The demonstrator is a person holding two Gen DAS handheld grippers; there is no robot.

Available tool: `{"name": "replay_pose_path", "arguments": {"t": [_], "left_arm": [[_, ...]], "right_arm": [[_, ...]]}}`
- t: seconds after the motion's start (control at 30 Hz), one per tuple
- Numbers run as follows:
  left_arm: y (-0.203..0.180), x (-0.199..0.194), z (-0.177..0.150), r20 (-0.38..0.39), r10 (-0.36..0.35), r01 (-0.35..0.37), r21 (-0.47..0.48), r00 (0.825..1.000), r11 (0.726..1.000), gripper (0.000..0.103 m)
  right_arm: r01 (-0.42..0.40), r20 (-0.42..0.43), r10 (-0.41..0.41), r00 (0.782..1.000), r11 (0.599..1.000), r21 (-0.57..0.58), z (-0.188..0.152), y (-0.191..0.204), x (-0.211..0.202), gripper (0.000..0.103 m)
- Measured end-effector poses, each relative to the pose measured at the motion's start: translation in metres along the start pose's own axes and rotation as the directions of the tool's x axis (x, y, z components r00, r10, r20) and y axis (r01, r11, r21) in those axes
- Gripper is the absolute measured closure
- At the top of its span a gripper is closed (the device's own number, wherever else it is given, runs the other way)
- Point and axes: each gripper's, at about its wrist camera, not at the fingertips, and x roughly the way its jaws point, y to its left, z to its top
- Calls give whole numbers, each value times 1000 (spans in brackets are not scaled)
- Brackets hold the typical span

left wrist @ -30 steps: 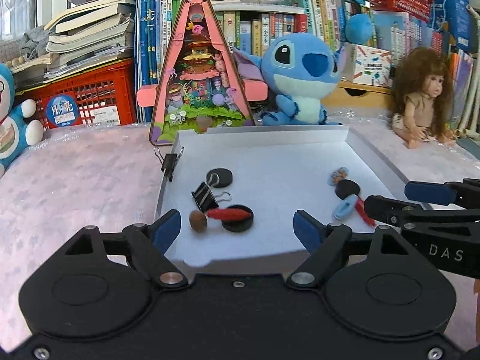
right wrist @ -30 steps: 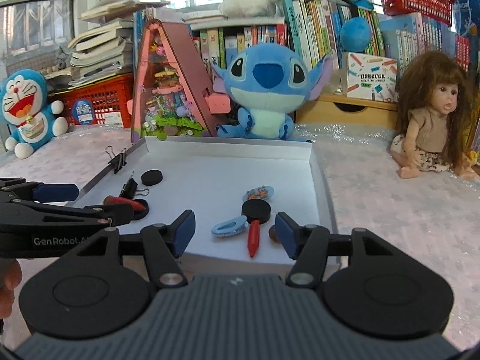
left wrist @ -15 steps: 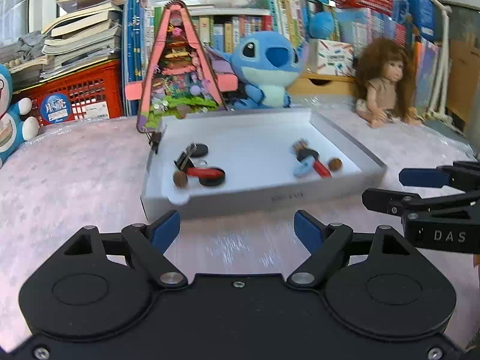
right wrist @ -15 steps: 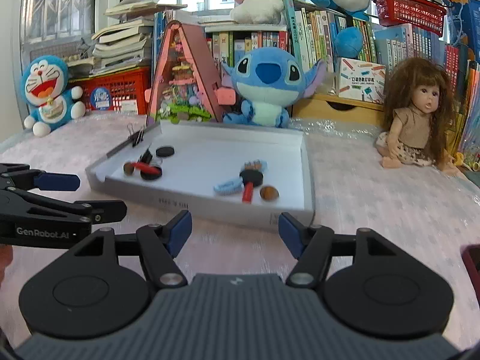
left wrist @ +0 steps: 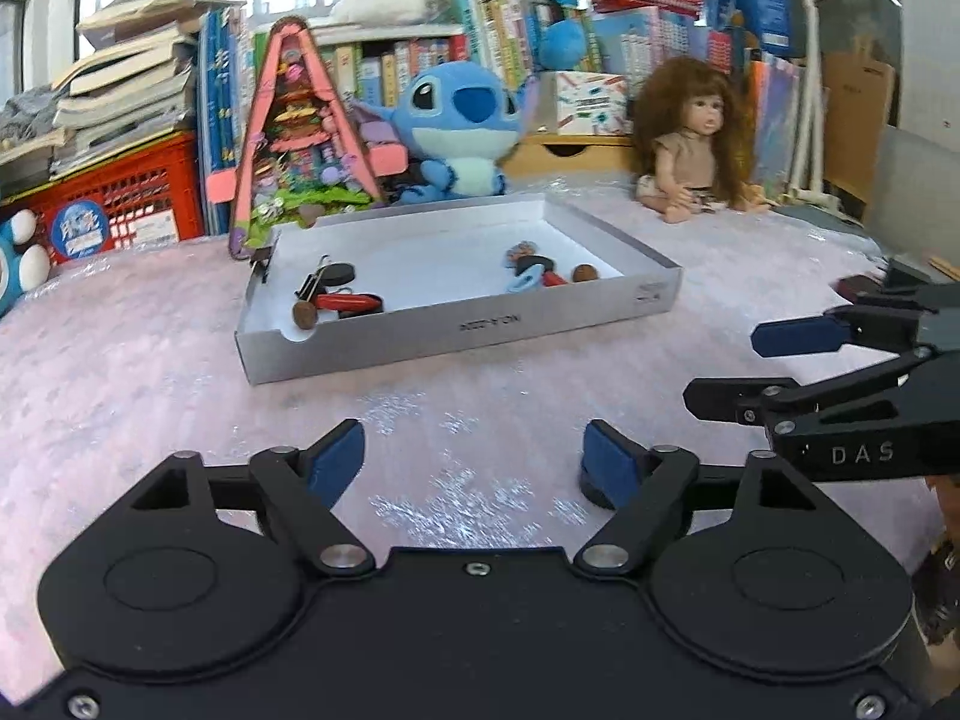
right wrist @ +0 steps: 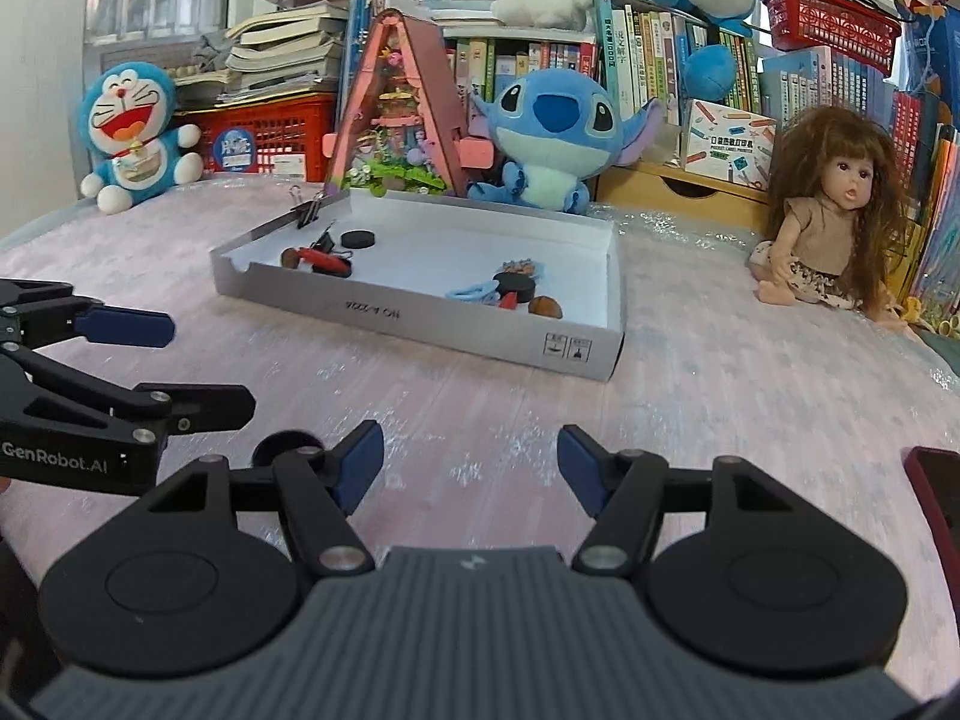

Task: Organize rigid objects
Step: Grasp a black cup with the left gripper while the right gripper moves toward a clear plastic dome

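Observation:
A white shallow tray (left wrist: 456, 324) (right wrist: 420, 324) lies ahead on the pink cloth. In its left part lie a black disc (left wrist: 338, 272), a binder clip (left wrist: 312, 285), a red piece (left wrist: 345, 302) and a brown nut (left wrist: 303, 316). Toward its right lie a blue clip (right wrist: 474, 291), another black disc (right wrist: 517, 285) and a brown nut (right wrist: 545, 307). My left gripper (left wrist: 474, 459) hovers over bare cloth short of the tray, its jaws closing with nothing between them. My right gripper (right wrist: 471, 456) is open and empty beside it. A small black disc (right wrist: 285, 447) rests on the cloth between them.
Behind the tray stand a pink triangular toy house (left wrist: 300, 138), a blue plush (right wrist: 552, 132) and a doll (right wrist: 840, 216). A blue-and-white cat plush (right wrist: 132, 132), a red crate (left wrist: 120, 204) and book stacks sit at the back left. A dark red flat object (right wrist: 936, 498) lies at the right edge.
Both grippers have drawn back from over the tray toward the near side of the table. The tray now sits farther off, and the small objects in it have not moved.

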Motion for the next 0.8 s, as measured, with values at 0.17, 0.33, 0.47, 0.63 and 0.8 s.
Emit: {"name": "replay_pose_path", "arguments": {"t": [0.17,0.33,0.47,0.63,0.8], "left_arm": [[-9,-6,-13,-12,-68,68,38,998,997,34],[-17,3,-15,-46,-114,115,38,992,993,47],[-23,13,-12,-59,-144,146,30,988,989,56],[-28,23,-8,-58,-145,148,41,988,988,65],[-24,25,-7,-50,-129,131,31,990,991,73]], "right_arm": [[-31,4,31,1000,999,-13,-8,-2,-13,27],[-22,3,22,1000,1000,-13,-13,-1,-15,27],[-19,14,19,1000,1000,-2,-15,-3,-16,27],[-27,17,26,1000,1000,3,-16,-5,-18,27],[-52,9,52,999,999,-7,-16,-1,-16,27]]}}
